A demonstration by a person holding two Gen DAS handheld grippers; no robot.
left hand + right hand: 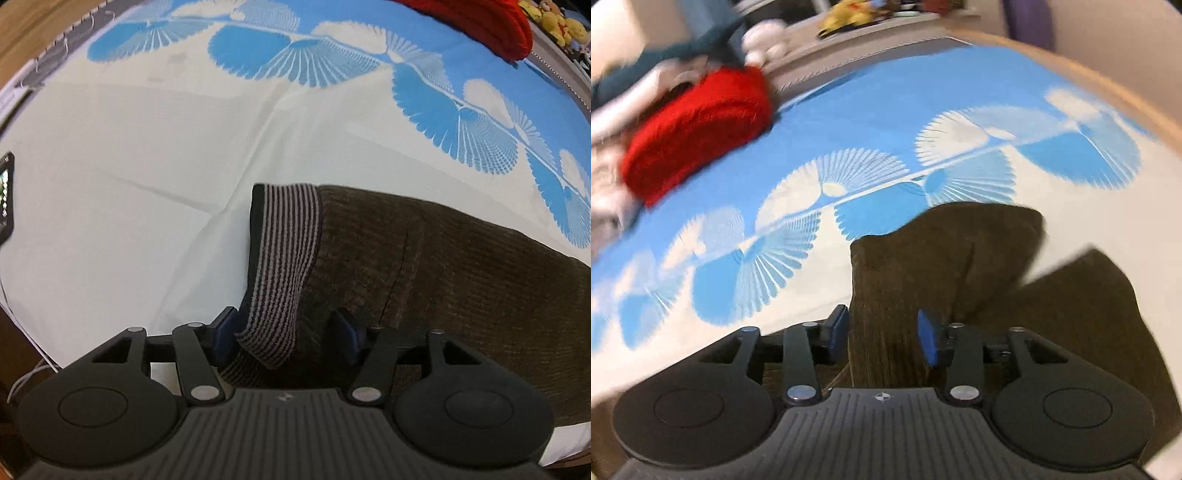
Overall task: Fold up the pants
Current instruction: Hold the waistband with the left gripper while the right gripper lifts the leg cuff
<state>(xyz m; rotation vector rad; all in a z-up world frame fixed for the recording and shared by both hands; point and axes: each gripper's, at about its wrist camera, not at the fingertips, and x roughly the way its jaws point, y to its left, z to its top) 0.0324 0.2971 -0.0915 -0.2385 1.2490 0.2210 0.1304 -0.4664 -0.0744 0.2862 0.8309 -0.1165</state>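
Observation:
Dark brown corduroy pants [443,266] lie on a bed, with a striped grey-and-black waistband [284,251] at their left end. My left gripper [284,332] is open, its blue pads either side of the waistband's near corner. In the right wrist view the pants [923,266] run away from me, with a second part [1089,295] spread to the right. My right gripper [882,338] is open, its jaws astride a raised fold of the brown cloth. That view is blurred.
The bed sheet [147,166] is white with blue fan patterns [849,110]. A red fuzzy garment [698,129] lies at the far side, also in the left wrist view [480,22]. A dark screen device [5,195] sits at the left edge. Yellow plush toys [554,18] are beyond the bed.

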